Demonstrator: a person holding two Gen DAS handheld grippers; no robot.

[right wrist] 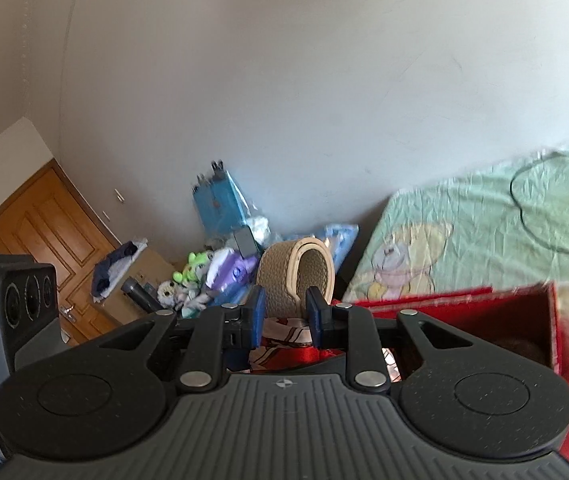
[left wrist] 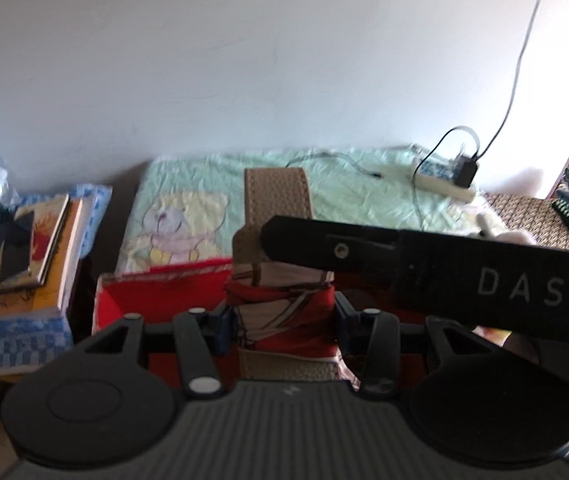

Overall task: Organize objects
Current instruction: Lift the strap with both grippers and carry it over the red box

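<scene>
A tan woven strap [left wrist: 276, 196] rises as a loop from a bundle wrapped in red and beige patterned cloth [left wrist: 284, 304]. My left gripper [left wrist: 282, 324] is shut on that cloth-wrapped part, just above an open red box [left wrist: 156, 300]. In the right wrist view, my right gripper [right wrist: 286, 316] is shut on one side of the tan strap [right wrist: 280, 272], with the patterned cloth [right wrist: 288, 336] below its blue pads. A black finger [left wrist: 324, 248] of the right gripper crosses the left wrist view and reaches the strap's base. The red box [right wrist: 464, 312] lies to the right.
A green bedsheet [left wrist: 324, 172] with a bear print carries a white power strip [left wrist: 440, 180] and cables. A book stack [left wrist: 44, 240] sits on blue checked cloth at the left. Plush toys [right wrist: 188, 280], a blue box [right wrist: 220, 204] and a wooden door [right wrist: 44, 236] stand beyond.
</scene>
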